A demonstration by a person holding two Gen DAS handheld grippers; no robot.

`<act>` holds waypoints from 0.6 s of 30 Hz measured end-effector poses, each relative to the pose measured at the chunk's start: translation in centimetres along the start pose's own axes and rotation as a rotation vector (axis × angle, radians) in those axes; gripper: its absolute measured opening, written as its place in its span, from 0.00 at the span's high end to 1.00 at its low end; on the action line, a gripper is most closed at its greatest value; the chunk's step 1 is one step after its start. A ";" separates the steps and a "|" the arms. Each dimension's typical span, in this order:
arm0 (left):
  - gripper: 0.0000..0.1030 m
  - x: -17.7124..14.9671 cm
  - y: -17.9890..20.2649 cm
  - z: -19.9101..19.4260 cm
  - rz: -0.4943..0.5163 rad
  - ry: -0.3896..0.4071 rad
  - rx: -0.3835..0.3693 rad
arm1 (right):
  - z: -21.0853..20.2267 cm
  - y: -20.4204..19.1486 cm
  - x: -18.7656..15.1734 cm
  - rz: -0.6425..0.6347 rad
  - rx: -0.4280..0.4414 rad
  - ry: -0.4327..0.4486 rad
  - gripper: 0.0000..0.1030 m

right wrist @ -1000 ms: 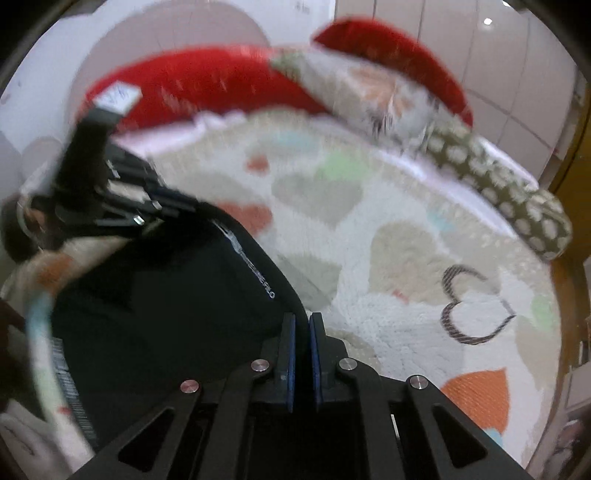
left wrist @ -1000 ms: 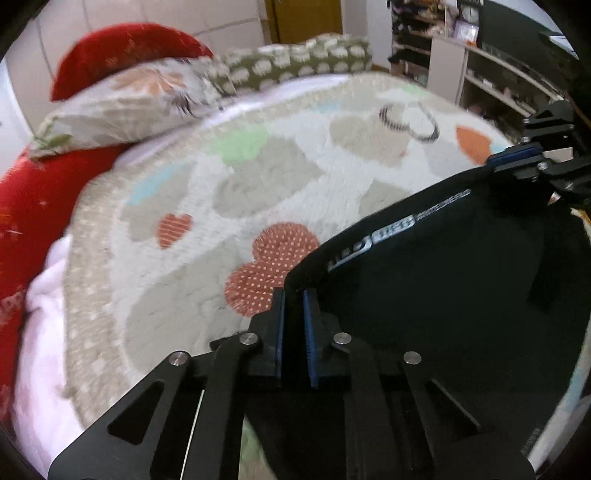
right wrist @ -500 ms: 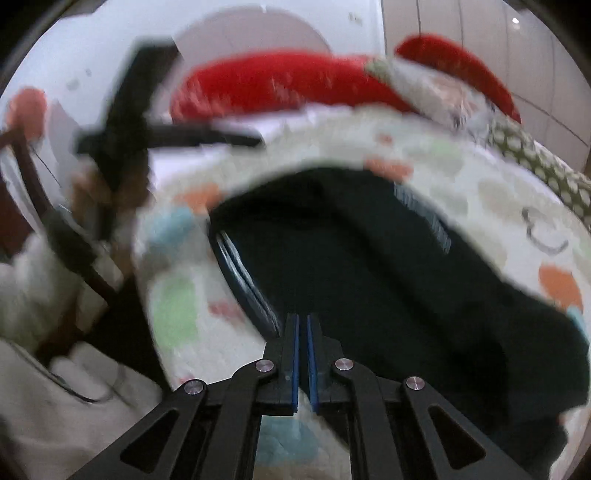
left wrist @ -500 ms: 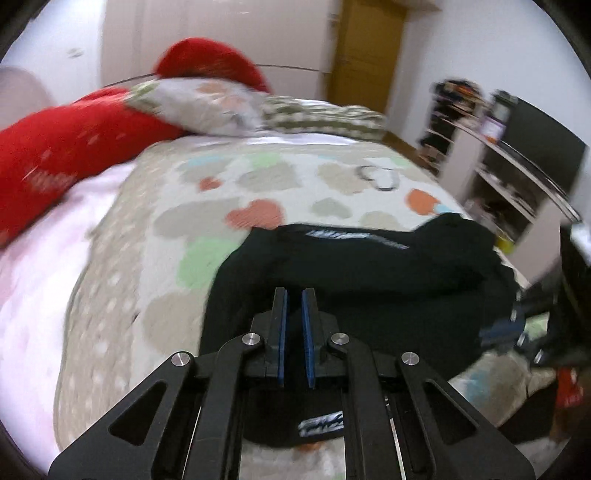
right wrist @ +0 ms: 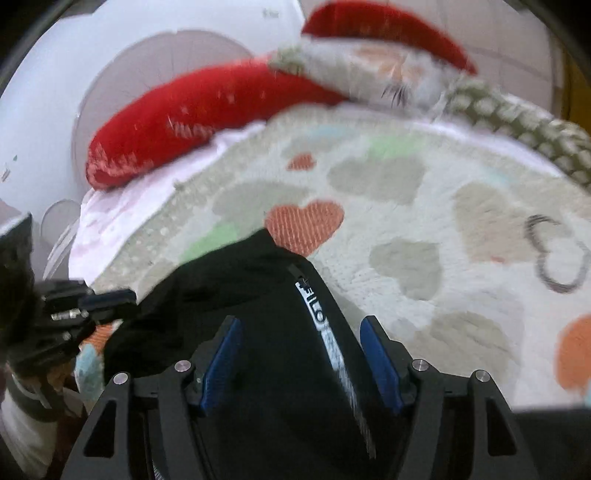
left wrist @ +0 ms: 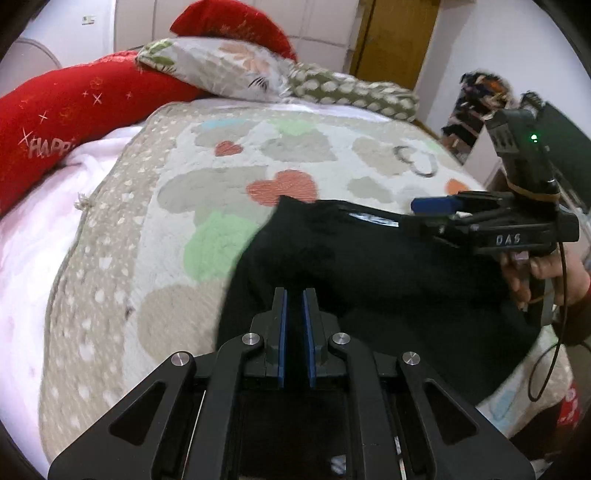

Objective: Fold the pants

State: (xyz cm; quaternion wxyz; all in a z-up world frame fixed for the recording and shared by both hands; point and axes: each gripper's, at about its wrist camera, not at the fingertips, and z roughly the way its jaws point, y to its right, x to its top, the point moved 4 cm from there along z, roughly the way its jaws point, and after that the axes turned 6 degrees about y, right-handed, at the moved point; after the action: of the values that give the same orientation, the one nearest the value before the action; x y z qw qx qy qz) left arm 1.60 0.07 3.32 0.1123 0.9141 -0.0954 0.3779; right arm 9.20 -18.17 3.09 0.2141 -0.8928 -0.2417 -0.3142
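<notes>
Pants (left wrist: 369, 266) lay folded on the bed (left wrist: 147, 206); my right fingers (right wrist: 380, 365) stood apart, my left fingers (left wrist: 279, 325) nearly together on nothing; next fold needed fresh grips.

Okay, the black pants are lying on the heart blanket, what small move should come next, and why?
Probably lower the right gripper and close it on the black pants. Its jaws are spread wide over the fabric beside the white lettering, holding nothing. The left gripper is nearly closed, also above the cloth on the heart blanket.

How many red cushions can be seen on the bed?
2. A long red cushion with white lettering lies along the far left edge; a second red cushion stands behind the floral pillow. Others may be hidden.
</notes>
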 end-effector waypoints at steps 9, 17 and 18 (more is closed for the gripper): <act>0.93 -0.9 -3.7 -1.6 -0.097 0.020 0.040 | -0.5 -1.8 0.9 0.078 0.152 0.071 0.93; 0.93 -2.7 -7.5 -9.3 -0.268 0.161 0.137 | -9.3 -14.4 -4.5 -0.106 0.292 0.200 0.93; 0.93 -3.4 -8.1 -10.6 -0.303 0.180 0.145 | -8.4 -15.5 -5.9 -0.097 0.316 0.180 0.93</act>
State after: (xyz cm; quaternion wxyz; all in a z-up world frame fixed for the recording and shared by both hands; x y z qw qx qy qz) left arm -5.72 11.08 7.14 0.1097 0.8862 0.0812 0.4428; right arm -7.41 -12.15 8.70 0.3571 -0.8036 -0.3104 -0.3609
